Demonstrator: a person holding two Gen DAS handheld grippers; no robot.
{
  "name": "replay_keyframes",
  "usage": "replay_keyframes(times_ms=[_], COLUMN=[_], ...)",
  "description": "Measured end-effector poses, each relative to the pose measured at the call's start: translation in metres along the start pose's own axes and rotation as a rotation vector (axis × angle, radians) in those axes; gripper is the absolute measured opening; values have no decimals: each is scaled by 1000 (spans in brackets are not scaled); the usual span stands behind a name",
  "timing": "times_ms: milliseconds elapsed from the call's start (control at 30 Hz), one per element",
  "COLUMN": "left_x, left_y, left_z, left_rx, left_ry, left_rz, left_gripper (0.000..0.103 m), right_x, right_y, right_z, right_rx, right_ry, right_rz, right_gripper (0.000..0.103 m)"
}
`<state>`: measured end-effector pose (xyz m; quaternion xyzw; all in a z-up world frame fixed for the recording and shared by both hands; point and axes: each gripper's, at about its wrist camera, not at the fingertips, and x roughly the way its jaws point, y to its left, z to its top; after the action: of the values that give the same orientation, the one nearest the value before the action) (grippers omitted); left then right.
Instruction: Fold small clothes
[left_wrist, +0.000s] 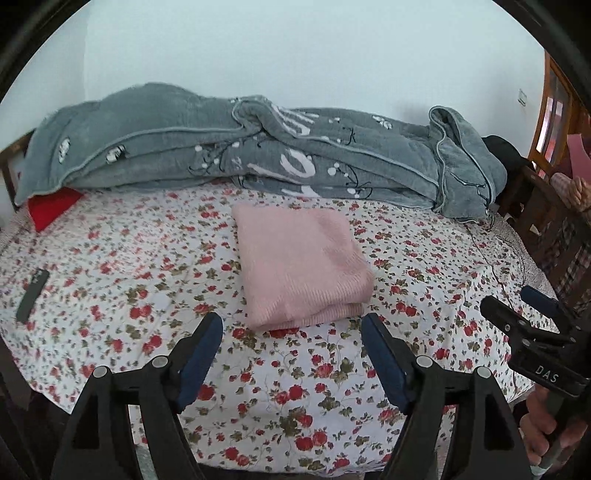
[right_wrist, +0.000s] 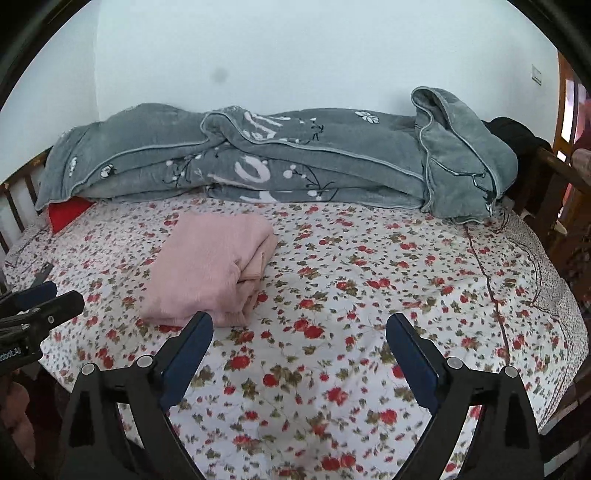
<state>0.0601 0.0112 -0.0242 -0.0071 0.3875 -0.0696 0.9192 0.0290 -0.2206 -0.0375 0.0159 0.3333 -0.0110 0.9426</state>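
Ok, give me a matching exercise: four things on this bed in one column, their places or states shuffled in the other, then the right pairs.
Things:
1. pink garment
2. grey blanket
3. dark phone
4. red item

Places or states:
A. bunched along the wall side of the bed
B. folded, mid-bed on the floral sheet
C. peeking from under the blanket's left end
D. flat near the left edge

Pairs: 1-B, 2-A, 3-D, 4-C
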Motion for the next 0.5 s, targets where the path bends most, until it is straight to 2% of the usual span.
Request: replay_keyframes(times_ms=[500], left_x=[-39], left_y=[-12], left_z=[-16], left_rx=[-12], left_ry=[-69], left_rz=[29], left_gripper=[80], right_x=[-41], right_y=[-8], right_z=[-17], right_rx=[8], right_ry=[-60], right_rz=[-12], right_gripper=[98])
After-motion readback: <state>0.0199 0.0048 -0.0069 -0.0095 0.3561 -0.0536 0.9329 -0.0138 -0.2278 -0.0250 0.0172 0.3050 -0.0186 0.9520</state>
